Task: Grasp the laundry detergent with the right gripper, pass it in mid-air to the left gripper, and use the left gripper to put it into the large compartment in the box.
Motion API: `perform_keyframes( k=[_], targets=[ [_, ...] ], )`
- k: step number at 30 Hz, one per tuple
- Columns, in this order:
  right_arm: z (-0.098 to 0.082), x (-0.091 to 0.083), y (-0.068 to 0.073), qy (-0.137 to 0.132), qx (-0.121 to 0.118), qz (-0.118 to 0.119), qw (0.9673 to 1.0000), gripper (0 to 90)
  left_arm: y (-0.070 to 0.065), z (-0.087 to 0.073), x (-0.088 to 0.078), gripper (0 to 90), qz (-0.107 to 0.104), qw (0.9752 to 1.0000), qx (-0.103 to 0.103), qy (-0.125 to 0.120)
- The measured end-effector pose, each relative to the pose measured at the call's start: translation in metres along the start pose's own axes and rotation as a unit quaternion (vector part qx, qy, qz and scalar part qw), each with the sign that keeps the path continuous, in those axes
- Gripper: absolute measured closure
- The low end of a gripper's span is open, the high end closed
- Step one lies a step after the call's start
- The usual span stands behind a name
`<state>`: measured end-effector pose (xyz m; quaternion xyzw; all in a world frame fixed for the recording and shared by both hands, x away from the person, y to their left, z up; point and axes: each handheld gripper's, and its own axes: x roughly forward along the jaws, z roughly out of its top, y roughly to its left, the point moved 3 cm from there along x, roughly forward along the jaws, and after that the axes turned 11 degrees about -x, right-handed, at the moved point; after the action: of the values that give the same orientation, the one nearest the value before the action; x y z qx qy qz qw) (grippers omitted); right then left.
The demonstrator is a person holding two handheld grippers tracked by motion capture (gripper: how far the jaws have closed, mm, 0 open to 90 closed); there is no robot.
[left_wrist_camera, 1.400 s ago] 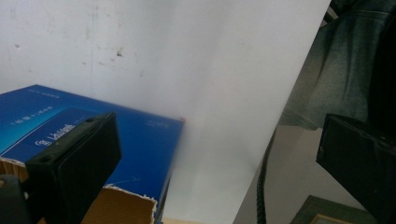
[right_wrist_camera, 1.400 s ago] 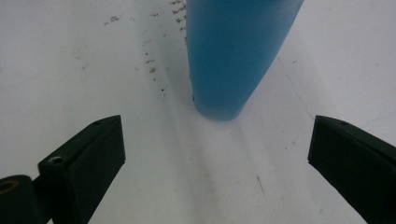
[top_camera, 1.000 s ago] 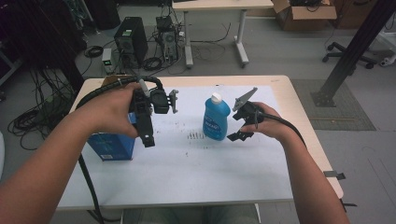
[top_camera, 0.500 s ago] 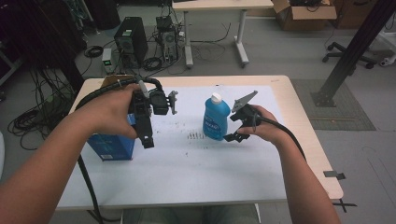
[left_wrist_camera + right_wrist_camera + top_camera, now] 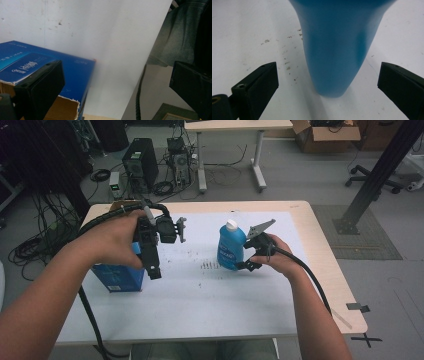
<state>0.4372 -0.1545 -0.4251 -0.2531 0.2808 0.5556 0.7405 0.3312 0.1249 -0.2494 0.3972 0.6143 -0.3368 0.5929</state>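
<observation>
Your right tool [image 5: 248, 258] has moved closer to the blue bottle [image 5: 230, 247].
Its jaws are spread around the upright bottle on the desk [image 5: 210, 300]; your left tool [image 5: 152, 265] is released above the blue box [image 5: 120, 277].

Both forearms are bare; each black plastic claw [image 5: 153, 270] [image 5: 246, 264] trails a thick black cable, the right topped by a grey three-cornered plate.

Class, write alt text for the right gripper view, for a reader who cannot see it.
A blue bottle stands between the right gripper's two open black jaws, touching neither. It rests on a white table marked with small dark specks.
</observation>
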Motion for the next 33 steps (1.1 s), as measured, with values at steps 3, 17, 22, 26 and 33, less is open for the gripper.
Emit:
perform_keyframes(
  k=[3, 17, 22, 26, 33],
  targets=[
    [0.0005, 0.0015, 0.0003, -0.008, 0.002, 0.001, 1.0, 3.1, -0.0003, -0.0001, 0.0009, 0.4, -0.001, 1.0, 0.001, 0.0],
    [-0.0032, 0.0055, -0.0001, -0.047, 0.012, -0.018, 0.9987, 2.1, -0.0002, 0.0006, 0.0043, 0.4, -0.006, 1.0, 0.002, 0.001],
    [-0.004, 0.006, -0.0006, -0.063, 0.015, -0.033, 0.9973, 2.0, -0.0005, 0.0011, 0.0052, 0.4, -0.007, 1.0, 0.003, 0.003],
    [-0.004, 0.0064, -0.0007, -0.071, 0.016, -0.039, 0.9966, 1.9, -0.0009, 0.0015, 0.0054, 0.4, -0.007, 1.0, 0.002, 0.001],
    [-0.0017, 0.0093, 0.0008, -0.086, 0.011, -0.05, 0.995, 1.9, -0.0011, 0.0021, 0.0062, 0.4, -0.008, 1.0, 0.003, 0.003]
  ],
)
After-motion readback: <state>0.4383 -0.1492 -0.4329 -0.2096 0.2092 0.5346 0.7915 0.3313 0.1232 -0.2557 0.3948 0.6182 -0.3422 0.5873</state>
